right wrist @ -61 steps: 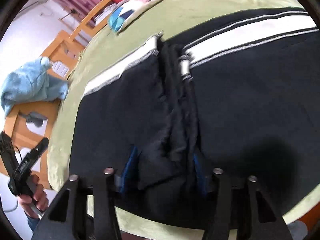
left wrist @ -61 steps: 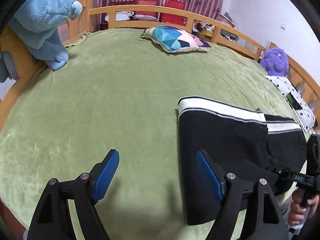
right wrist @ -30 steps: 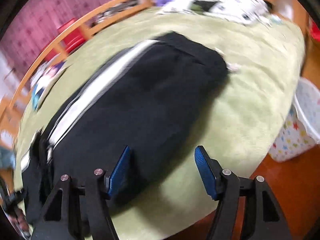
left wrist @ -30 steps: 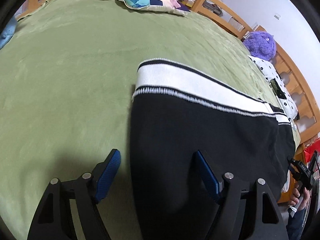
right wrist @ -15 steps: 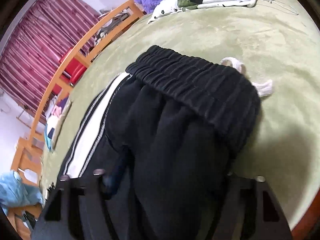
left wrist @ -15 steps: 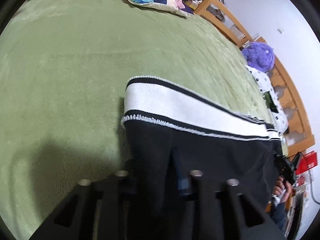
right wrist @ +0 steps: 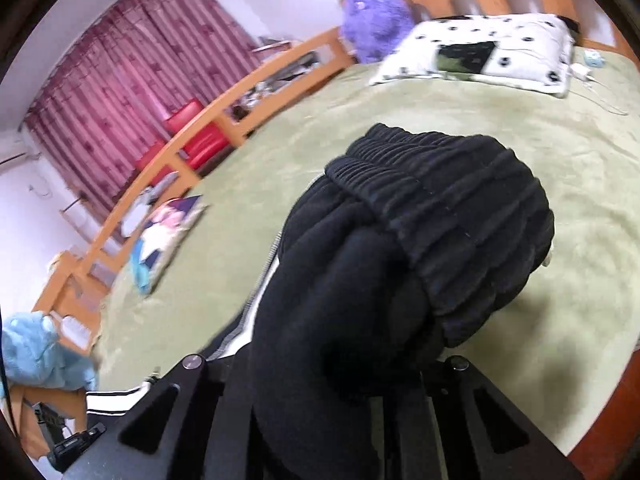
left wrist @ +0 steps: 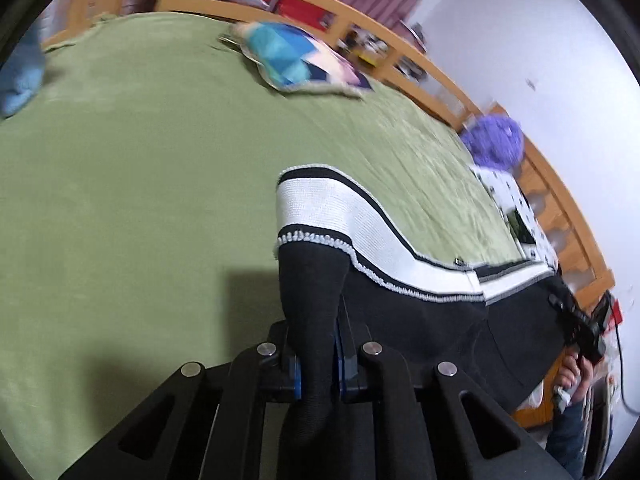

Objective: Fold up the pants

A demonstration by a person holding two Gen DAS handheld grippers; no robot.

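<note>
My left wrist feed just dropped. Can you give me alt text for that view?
The left tool is shut on a bunched fold of the black pants near the cuff, beside their white side stripe, over a green bedspread. Behind lie a colorful pillow and a purple plush toy.

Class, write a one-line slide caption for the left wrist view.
Left tongs shut on the pants near the cuff, lifting it above the green bed.

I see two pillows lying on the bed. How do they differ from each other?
The colourful pillow has blue, teal and pink patches; the spotted pillow is white with black dots and a dark patch. The colourful one lies out on the green blanket near the wooden rail; the spotted one sits by the headboard beside a purple plush toy. Both lie flat, apart from the pants.
</note>
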